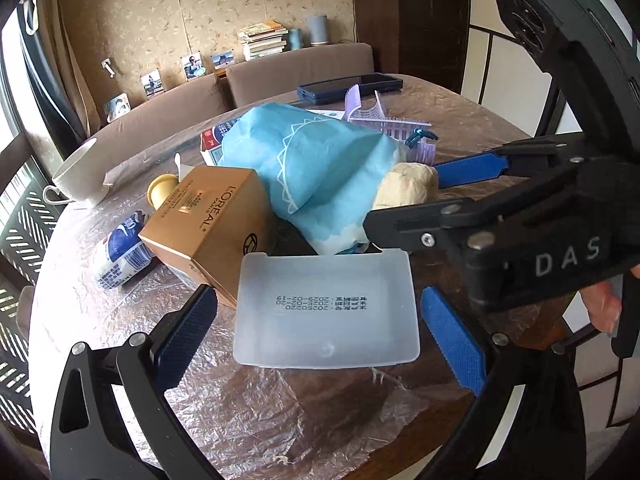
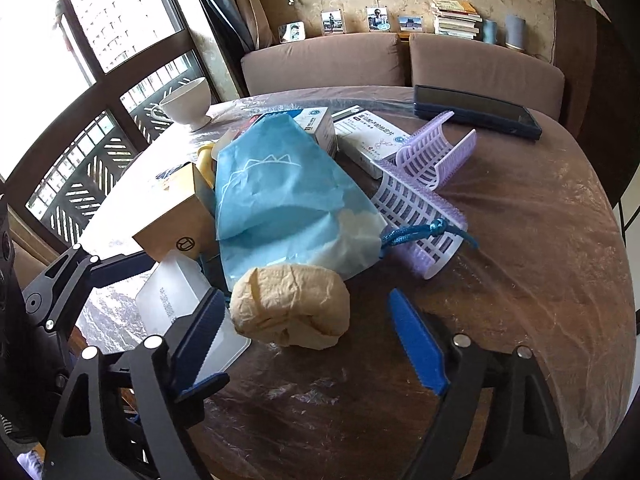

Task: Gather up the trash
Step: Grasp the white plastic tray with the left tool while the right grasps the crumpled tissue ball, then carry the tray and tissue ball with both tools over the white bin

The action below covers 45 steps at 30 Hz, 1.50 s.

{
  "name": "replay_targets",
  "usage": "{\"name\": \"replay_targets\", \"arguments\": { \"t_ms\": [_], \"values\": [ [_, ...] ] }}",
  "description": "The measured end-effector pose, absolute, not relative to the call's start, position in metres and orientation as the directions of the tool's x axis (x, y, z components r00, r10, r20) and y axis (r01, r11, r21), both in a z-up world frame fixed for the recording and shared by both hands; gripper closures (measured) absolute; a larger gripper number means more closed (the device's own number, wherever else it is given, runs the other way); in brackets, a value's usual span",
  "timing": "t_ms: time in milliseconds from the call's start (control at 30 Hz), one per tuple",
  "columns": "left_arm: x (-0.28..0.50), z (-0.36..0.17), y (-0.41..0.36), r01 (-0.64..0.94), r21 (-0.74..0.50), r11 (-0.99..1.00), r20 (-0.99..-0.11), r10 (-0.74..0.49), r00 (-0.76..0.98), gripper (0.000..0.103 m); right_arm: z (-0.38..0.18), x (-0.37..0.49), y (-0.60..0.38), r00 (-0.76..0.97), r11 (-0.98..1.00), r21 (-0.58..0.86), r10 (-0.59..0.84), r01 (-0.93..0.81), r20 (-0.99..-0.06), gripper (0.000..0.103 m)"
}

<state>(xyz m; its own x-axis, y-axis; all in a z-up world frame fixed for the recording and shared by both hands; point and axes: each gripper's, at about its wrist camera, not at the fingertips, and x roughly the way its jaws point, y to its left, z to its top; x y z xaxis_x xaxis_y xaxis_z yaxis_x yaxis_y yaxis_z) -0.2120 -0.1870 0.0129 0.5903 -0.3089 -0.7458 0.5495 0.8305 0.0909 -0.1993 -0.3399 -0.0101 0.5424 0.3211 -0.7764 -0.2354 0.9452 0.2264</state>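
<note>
Round counter (image 1: 472, 108) under crinkled clear plastic film, clutter heaped near its middle. Left tool (image 1: 320, 320) stands open, its 2 blue-padded fingers (image 1: 452, 340) either side of a translucent plastic lid (image 1: 328, 308) that lies flat on the film with printed dates facing up; neither pad touches the lid. Right tool (image 2: 308, 336) reaches in from the right side of the left wrist view; in its own view the jaws straddle a crumpled beige paper wad (image 2: 290, 306). The left pad sits just beside the wad, the right pad stands clear of it with film showing between, so no grip is seen. The wad rests on the counter, touching the lower edge of a blue drawstring bag (image 2: 280, 200) whose knotted blue cord (image 2: 432, 230) trails over a purple plastic grid piece (image 2: 424, 196). Left of the bag, a gold carton (image 1: 212, 224) leans tilted, one corner over the lid's far edge. A small blue-and-white packet (image 1: 120, 256) lies on the film beside the carton. A yellow cap (image 1: 162, 190) shows behind the carton. Medicine boxes (image 2: 368, 140) lie behind the bag. White cup (image 1: 78, 176) stands near the counter's window-side edge. A dark blue flat case (image 2: 476, 114) lies at the far edge, well apart from the heap. A hand (image 1: 604, 304) shows at the right tool's grip.
</note>
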Motion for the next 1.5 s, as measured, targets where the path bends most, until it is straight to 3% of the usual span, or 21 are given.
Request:
{"name": "replay_targets", "arguments": {
  "t_ms": [133, 200, 267, 767, 1133, 1500],
  "values": [
    [-0.215, 0.014, -0.189, 0.559, 0.108, 0.822, -0.742, -0.308, 0.596, 0.002, -0.010, -0.200, -0.342, 0.531, 0.940, 0.248, 0.337, -0.233, -0.777, 0.045],
    [-0.215, 0.015, -0.189, 0.566, 0.104, 0.817, -0.743, -0.315, 0.591, 0.014, -0.007, -0.203, -0.344, 0.533, 0.938, 0.253, 0.344, -0.238, -0.773, 0.051],
    [-0.214, 0.015, -0.189, 0.569, 0.087, 0.818, -0.751, -0.321, 0.577, 0.019, -0.003, -0.207, -0.346, 0.540, 0.940, 0.241, 0.336, -0.241, -0.772, 0.052],
    [-0.226, 0.043, -0.167, 0.480, -0.028, 0.877, -0.724, -0.348, 0.595, 0.020, 0.022, -0.236, -0.364, 0.583, 0.932, 0.278, 0.363, -0.234, -0.727, 0.052],
    [-0.238, 0.052, -0.153, 0.343, -0.082, 0.936, -0.732, -0.291, 0.616, 0.020, 0.015, -0.256, -0.357, 0.548, 0.919, 0.283, 0.391, -0.274, -0.739, 0.052],
    [-0.278, 0.058, -0.124, 0.421, -0.110, 0.900, -0.732, -0.360, 0.578, 0.020, 0.021, -0.313, -0.337, 0.579, 0.947, 0.261, 0.320, -0.186, -0.750, 0.052]
  ]
}}
